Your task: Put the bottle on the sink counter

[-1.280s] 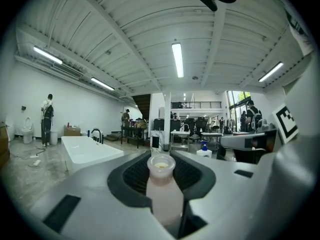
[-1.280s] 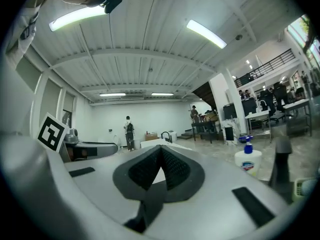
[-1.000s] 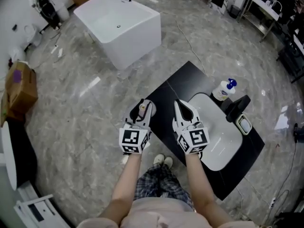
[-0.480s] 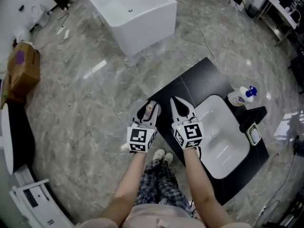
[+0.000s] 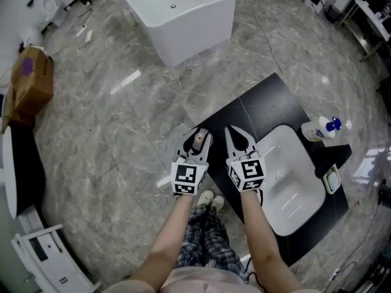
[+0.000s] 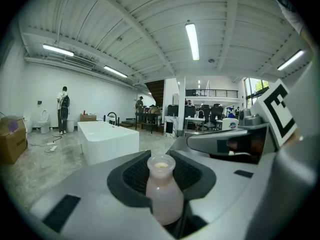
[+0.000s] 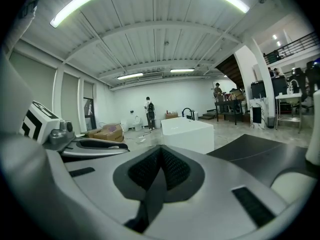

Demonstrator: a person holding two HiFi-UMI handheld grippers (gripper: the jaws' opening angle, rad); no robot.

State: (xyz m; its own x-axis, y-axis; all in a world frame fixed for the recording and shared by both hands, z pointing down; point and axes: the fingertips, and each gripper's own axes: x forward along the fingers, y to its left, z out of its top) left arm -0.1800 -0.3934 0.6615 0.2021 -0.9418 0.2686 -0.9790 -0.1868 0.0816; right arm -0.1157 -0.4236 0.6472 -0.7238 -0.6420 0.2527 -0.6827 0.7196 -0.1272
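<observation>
Pale pinkish little bottle (image 6: pixel 163 191) is clamped in the left gripper (image 5: pixel 200 137), upright with its neck up and the jaws closed only as far as its body lets them. In the head view it hangs right at the left edge of the black sink counter (image 5: pixel 263 105). Right gripper (image 5: pixel 237 138) has its jaws pressed together with nothing in them, over the counter just beside the white basin (image 5: pixel 296 188). Blue-topped pump bottle (image 5: pixel 320 129) stands at the basin's far side.
</observation>
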